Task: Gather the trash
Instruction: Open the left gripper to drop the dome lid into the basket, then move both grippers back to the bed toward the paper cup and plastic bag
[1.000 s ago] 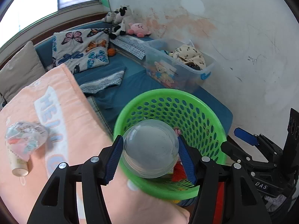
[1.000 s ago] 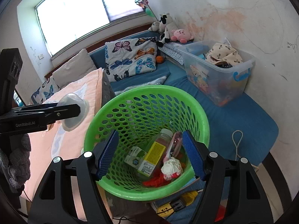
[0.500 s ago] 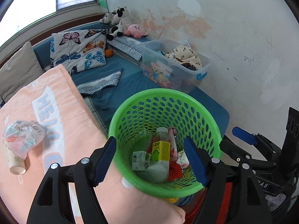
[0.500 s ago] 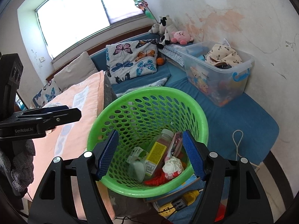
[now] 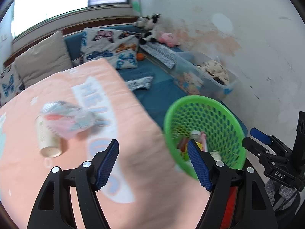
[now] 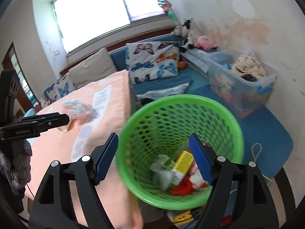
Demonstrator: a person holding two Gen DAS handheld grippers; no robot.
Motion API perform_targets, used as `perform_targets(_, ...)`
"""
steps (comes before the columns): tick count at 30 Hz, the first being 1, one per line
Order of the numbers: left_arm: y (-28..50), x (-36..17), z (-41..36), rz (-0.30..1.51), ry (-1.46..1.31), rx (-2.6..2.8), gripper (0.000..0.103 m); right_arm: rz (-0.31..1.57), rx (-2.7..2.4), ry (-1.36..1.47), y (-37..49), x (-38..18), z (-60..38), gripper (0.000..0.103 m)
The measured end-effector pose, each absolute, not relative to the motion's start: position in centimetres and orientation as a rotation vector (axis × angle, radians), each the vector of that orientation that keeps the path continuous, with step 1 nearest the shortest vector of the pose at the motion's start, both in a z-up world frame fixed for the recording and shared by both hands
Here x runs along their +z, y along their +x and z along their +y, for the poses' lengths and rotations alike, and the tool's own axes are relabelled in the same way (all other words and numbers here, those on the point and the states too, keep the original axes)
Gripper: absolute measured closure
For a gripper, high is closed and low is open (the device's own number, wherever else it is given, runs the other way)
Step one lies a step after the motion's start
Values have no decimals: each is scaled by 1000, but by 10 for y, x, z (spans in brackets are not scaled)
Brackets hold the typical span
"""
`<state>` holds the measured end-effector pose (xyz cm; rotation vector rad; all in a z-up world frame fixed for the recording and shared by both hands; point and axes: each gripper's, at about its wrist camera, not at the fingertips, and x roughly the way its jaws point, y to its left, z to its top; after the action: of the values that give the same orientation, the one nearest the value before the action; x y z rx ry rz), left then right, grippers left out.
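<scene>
Now the left gripper (image 5: 152, 162), jaws apart and empty, should line up over the crumpled wrapper (image 5: 66, 120) and tube (image 5: 46, 137) on the peach blanket (image 5: 133, 171), beside the green basket (image 5: 202, 105); the right gripper (image 6: 153, 157), opening, holds nothing.

green basket (image 6: 219, 112) upright, trash inside; wrapper (image 5: 64, 118) on blanket.

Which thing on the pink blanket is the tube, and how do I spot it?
Find the peach-pink blanket left of the green basket. A crumpled clear wrapper lies on it. The cream tube lies partly under that wrapper, its round end toward the camera; it is smooth and straight, while the wrapper is crinkly.
</scene>
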<state>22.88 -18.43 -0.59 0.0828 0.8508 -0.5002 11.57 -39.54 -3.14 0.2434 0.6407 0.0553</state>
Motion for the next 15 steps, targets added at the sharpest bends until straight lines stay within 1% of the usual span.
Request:
perform_targets(8,242,-4,-110,847,14,-368,31,653,145,203,143,-25,-353,25)
perform_targets(10,248,-4,-90,852,-8,-330,31,657,167,191,151,-24,-341,22)
perform_targets(15,256,-6,-48,862,-57,-254,31,667,221,153,171,-21,-312,20)
